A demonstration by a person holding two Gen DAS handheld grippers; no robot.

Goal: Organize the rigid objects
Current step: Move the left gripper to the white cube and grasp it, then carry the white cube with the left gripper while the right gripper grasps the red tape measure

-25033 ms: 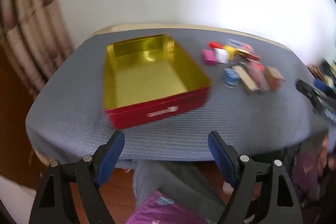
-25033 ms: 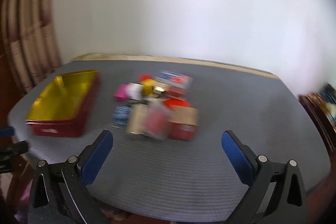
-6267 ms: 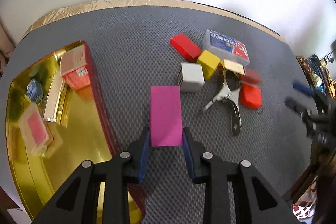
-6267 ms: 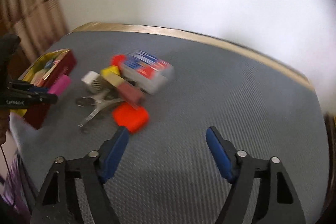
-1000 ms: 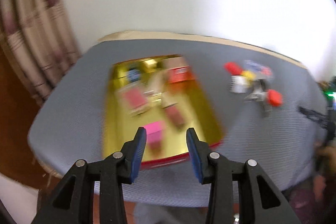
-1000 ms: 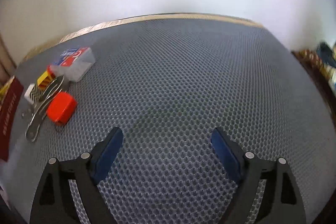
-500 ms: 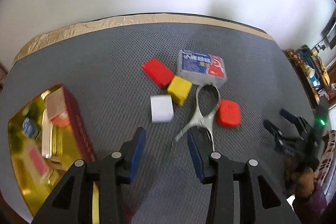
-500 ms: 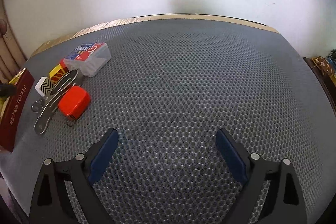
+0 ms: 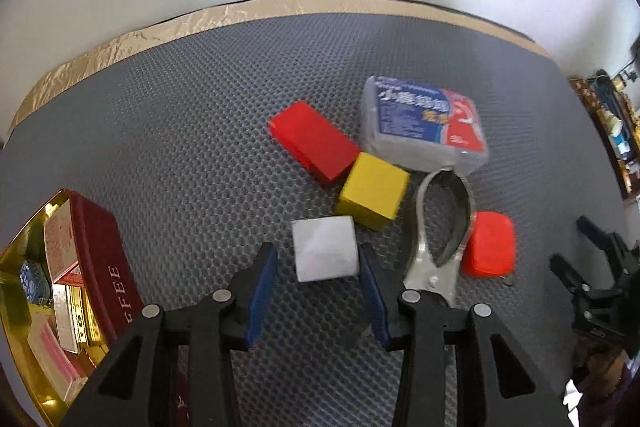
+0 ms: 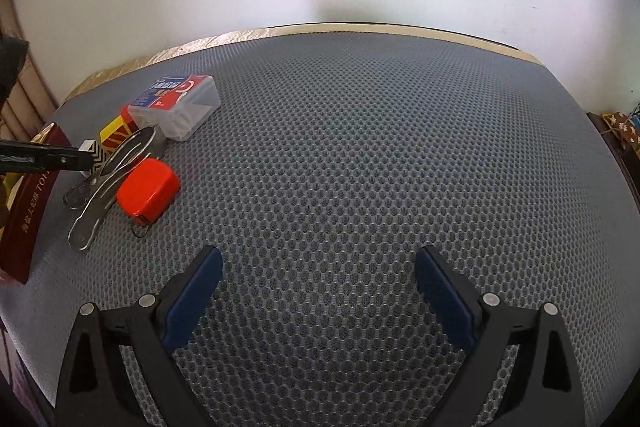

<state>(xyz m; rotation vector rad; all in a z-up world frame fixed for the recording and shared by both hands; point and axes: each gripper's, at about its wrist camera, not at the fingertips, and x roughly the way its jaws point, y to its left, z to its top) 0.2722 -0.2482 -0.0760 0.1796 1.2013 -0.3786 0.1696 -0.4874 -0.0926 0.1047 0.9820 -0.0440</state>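
Note:
My left gripper (image 9: 320, 263) is open with its blue pads on either side of a white cube (image 9: 324, 248) on the grey mat; gaps show on both sides. Beyond it lie a yellow cube (image 9: 373, 191), a red block (image 9: 314, 142), a clear plastic box with a blue-red label (image 9: 424, 123), a metal clamp tool (image 9: 438, 243) and a red rounded case (image 9: 489, 244). The red tin with gold inside (image 9: 102, 251) is at the left and holds several items. My right gripper (image 10: 318, 291) is open and empty over bare mat, right of the pile (image 10: 148, 185).
The grey mesh mat (image 10: 380, 147) covers the table, with a gold tape edge (image 9: 160, 31) at the back by the white wall. Cluttered shelves (image 9: 612, 123) stand past the right edge. The right gripper shows at the right of the left wrist view (image 9: 588, 275).
My left gripper dropped the pink block in the tin, swung right from the tin, and has moved down over the white cube. The right gripper barely moved.

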